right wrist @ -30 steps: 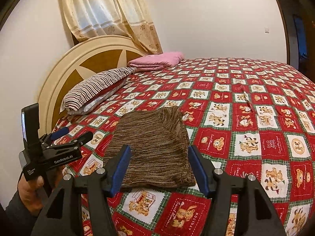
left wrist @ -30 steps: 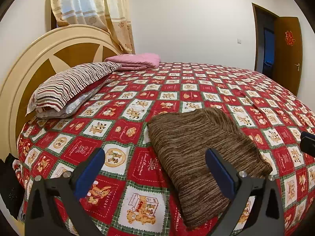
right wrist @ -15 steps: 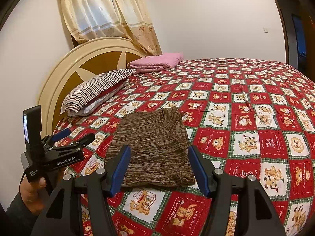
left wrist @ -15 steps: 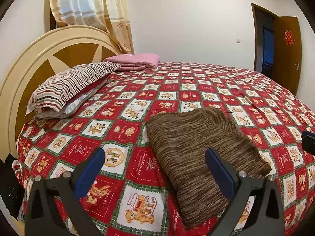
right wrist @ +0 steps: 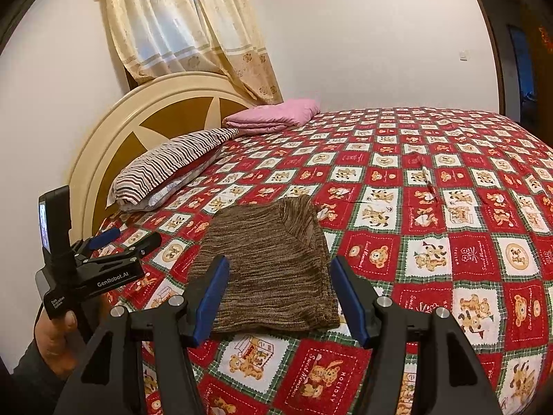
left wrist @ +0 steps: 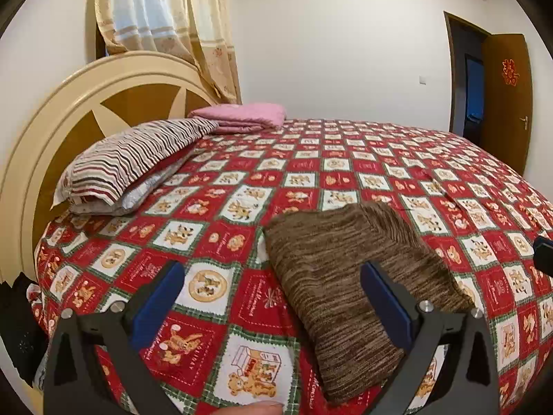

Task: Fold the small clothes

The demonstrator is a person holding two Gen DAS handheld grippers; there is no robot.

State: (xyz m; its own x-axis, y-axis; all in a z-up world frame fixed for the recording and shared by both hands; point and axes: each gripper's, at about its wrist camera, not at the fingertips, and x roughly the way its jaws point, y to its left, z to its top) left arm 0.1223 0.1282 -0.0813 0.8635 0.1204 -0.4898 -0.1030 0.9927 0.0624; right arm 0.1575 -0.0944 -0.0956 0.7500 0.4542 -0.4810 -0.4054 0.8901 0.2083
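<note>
A brown knitted garment point(left wrist: 349, 273) lies folded into a flat rectangle on the red patchwork bedspread point(left wrist: 311, 180); it also shows in the right wrist view point(right wrist: 273, 263). My left gripper point(left wrist: 269, 297) is open and empty, held above the bed just left of the garment's near edge; it appears from the side in the right wrist view point(right wrist: 134, 238). My right gripper point(right wrist: 280, 297) is open and empty, hovering over the garment's near edge. Its tip shows at the right edge of the left wrist view point(left wrist: 544, 256).
A striped pillow point(left wrist: 138, 159) lies by the round cream headboard point(left wrist: 69, 117). A folded pink blanket point(left wrist: 242, 117) sits at the back. Curtains point(left wrist: 166, 24) hang behind. A wooden door point(left wrist: 504, 103) stands open at the right.
Both grippers have drifted slightly back and up from the garment. The garment has not moved and the jaws stay open.
</note>
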